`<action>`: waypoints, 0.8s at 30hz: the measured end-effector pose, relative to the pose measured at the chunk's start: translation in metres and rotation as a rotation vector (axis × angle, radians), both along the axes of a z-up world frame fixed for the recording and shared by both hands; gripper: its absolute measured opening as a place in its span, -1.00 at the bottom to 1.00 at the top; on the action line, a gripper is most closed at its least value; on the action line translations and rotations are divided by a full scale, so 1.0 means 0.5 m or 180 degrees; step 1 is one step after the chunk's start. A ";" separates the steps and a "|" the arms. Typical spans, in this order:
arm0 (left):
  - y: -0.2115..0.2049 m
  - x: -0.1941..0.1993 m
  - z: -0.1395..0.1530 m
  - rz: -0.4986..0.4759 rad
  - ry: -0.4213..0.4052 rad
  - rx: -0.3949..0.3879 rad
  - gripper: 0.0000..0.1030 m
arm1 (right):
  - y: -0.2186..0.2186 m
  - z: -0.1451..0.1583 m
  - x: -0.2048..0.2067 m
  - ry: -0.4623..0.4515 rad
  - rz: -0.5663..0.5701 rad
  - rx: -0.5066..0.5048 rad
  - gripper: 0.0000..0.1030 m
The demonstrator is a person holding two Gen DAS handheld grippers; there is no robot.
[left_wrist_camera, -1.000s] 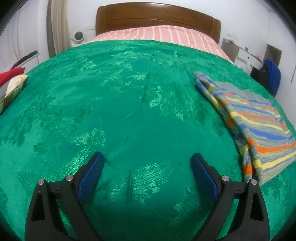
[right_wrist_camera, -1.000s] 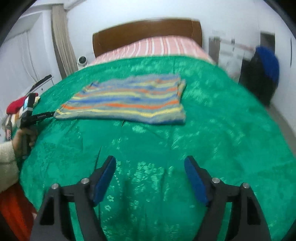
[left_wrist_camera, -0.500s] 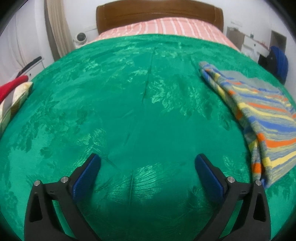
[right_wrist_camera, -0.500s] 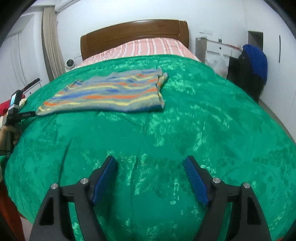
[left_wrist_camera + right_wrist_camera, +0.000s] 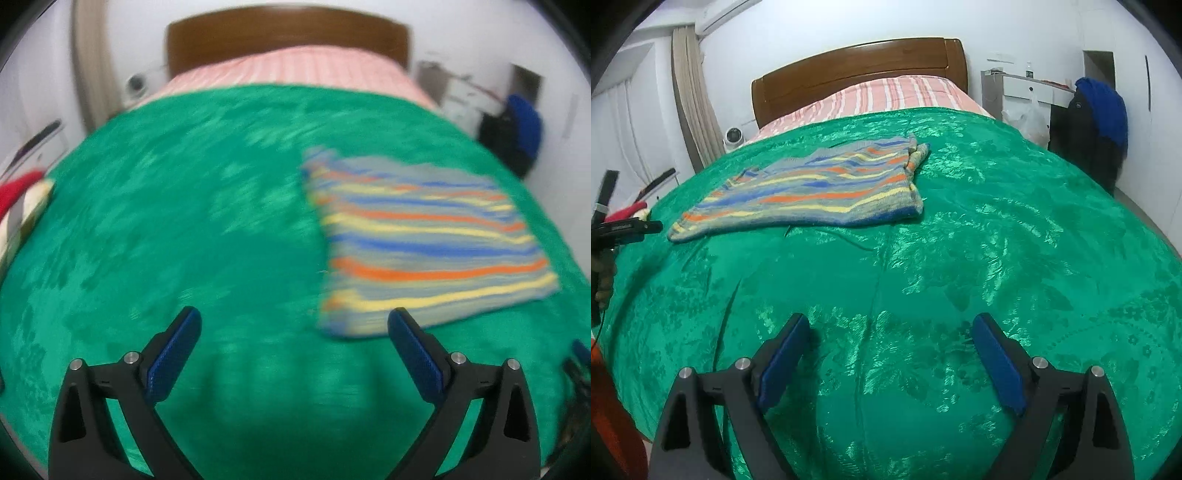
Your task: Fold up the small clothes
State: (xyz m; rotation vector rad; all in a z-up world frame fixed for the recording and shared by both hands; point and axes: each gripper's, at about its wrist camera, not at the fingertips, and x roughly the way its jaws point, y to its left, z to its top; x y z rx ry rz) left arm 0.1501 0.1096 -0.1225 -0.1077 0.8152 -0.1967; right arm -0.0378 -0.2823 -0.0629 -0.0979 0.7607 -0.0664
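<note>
While the striped knitted sweater [image 5: 812, 188] lies flat on the shiny green bed cover [image 5: 997, 258], both claws hang over bare cover with nothing in them. From the right claw [image 5: 890, 354], whose jaws are opening wider, the sweater sits far off at about eleven o'clock. From the wide-open left claw [image 5: 293, 345], it lies close at about one o'clock. It looks soft, light and floppy. A corner or the hem edge seems the best place to pinch.
</note>
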 end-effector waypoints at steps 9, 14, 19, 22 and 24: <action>-0.167 -0.017 0.016 -0.0427 -0.0017 -0.0103 0.97 | -0.045 0.036 -0.015 -0.0202 -0.0220 0.0160 0.73; -0.215 -0.035 0.008 -0.0552 -0.0032 0.0026 0.97 | -0.078 0.043 -0.016 -0.0237 -0.0348 0.0294 0.73; -0.263 -0.051 0.016 -0.0746 -0.0147 0.0233 0.96 | -0.094 0.047 -0.011 -0.0266 -0.0422 0.0408 0.73; -0.300 -0.053 0.026 -0.0900 -0.0254 0.0298 0.96 | -0.097 0.059 -0.017 -0.0364 -0.0455 0.0413 0.73; -0.339 -0.053 0.033 -0.1053 -0.0312 0.0304 0.96 | -0.102 0.066 -0.022 -0.0427 -0.0509 0.0380 0.73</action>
